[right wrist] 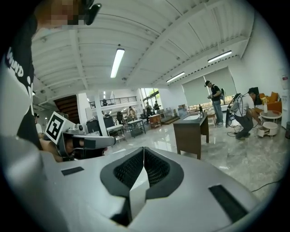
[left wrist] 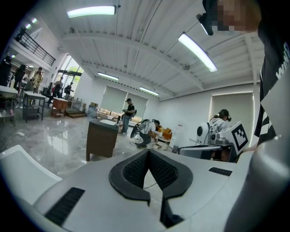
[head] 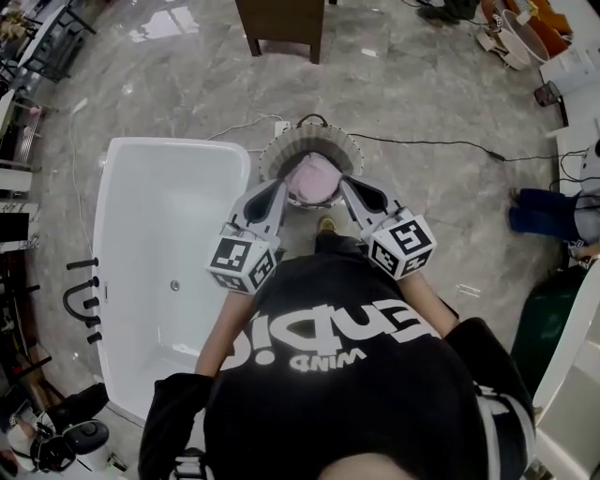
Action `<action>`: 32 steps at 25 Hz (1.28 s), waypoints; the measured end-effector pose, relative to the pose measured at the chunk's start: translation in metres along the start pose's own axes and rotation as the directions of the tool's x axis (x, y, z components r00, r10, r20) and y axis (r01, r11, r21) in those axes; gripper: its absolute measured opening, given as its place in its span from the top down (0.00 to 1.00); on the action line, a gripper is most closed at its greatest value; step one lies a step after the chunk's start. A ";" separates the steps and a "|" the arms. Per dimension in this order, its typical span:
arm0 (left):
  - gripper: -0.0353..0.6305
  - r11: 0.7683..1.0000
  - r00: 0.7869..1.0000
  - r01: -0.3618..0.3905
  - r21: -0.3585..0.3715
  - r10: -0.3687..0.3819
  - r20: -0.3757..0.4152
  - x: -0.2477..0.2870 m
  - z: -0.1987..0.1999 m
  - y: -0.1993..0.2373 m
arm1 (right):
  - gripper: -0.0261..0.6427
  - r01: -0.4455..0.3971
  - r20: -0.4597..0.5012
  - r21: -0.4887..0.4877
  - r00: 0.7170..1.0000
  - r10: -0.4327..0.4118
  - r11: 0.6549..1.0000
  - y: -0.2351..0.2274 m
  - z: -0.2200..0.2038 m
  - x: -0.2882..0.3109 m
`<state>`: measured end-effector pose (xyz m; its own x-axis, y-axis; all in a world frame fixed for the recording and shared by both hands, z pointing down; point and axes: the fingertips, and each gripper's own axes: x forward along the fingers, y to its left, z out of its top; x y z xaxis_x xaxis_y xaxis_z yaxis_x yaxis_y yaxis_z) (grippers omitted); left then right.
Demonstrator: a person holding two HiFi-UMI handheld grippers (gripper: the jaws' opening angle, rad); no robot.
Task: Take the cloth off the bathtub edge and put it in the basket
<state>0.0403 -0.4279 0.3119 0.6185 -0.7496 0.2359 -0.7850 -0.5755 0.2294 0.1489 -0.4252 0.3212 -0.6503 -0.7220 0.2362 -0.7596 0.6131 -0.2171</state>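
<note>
A pink cloth [head: 314, 178] lies bunched inside the round ribbed basket [head: 278, 147], which stands on the floor beside the white bathtub [head: 120, 197]. In the head view both grippers hang above the basket's near rim, one on each side of the cloth. My left gripper [head: 278, 187] is shut with nothing between its jaws; its tips [left wrist: 148, 152] meet in the left gripper view. My right gripper [head: 347, 185] is shut and empty too, tips [right wrist: 144, 148] together. Both gripper views look out across the room, so neither shows cloth or basket.
A dark wooden cabinet [head: 281, 23] stands beyond the basket. A black cable [head: 422, 142] runs over the marble floor to the right. Black tap fittings [head: 84, 300] sit left of the tub. Other people work in the background [right wrist: 244, 113].
</note>
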 end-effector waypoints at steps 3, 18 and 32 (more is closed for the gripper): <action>0.93 1.000 1.000 -0.015 0.010 0.014 0.015 -0.004 0.001 -0.004 | 0.94 -0.018 0.019 0.020 1.000 0.017 1.000 0.004 0.001 -0.005; 0.93 1.000 1.000 -0.030 -0.003 0.030 0.005 -0.014 -0.005 -0.008 | 0.94 -0.004 0.045 0.029 0.999 0.002 1.000 0.002 0.001 -0.018; 0.93 0.999 0.999 -0.036 -0.013 0.036 -0.008 -0.017 -0.012 -0.008 | 0.94 -0.038 0.049 0.003 0.998 0.038 0.999 0.002 0.003 -0.022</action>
<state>0.0364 -0.4067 0.3176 0.5901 -0.7672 0.2514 -0.8062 -0.5438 0.2332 0.1618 -0.4089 0.3124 -0.6772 -0.7131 0.1813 -0.7343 0.6392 -0.2285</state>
